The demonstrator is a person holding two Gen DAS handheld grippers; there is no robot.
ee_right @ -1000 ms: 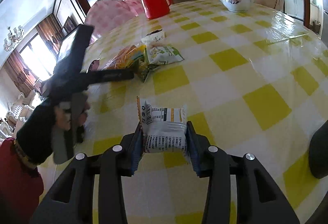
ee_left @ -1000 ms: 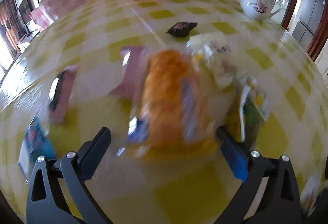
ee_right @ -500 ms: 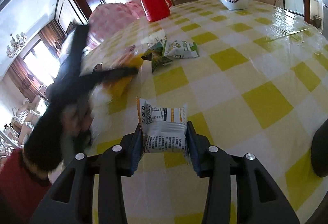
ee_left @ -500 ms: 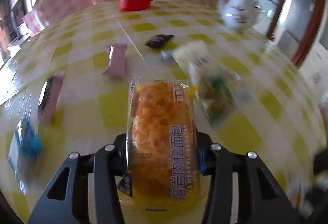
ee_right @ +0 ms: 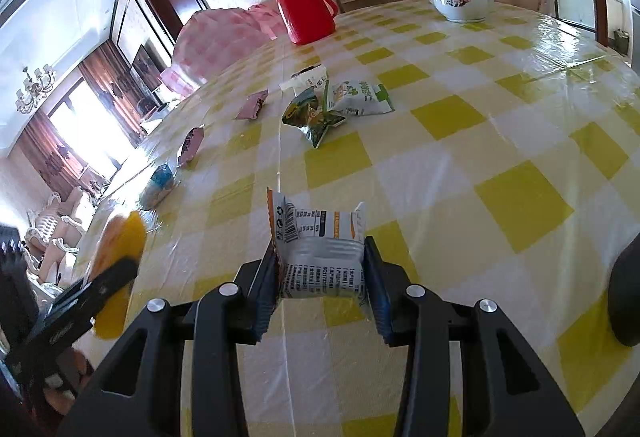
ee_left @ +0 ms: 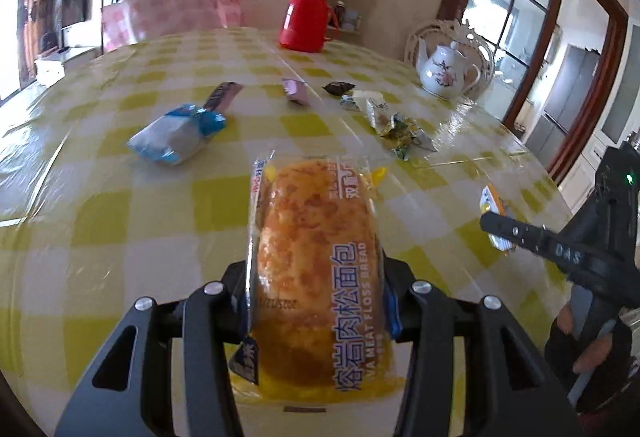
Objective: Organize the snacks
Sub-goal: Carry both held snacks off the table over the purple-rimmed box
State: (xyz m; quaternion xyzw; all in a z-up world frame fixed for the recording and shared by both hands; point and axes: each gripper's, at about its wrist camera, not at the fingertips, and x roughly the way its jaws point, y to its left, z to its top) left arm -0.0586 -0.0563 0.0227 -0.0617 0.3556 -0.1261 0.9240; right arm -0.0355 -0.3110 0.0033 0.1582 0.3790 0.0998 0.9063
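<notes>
left wrist view, left tongs [ee_left: 316, 301] clamping bread packet [ee_left: 316, 277] lengthwise, right tongs [ee_right: 320, 277] pinching white snack pouch [ee_right: 320, 249]

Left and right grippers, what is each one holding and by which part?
Left gripper clamps the clear-wrapped orange meat floss bread across the sides of its near half. Right gripper pinches the small white printed snack packet by its side edges.
</notes>
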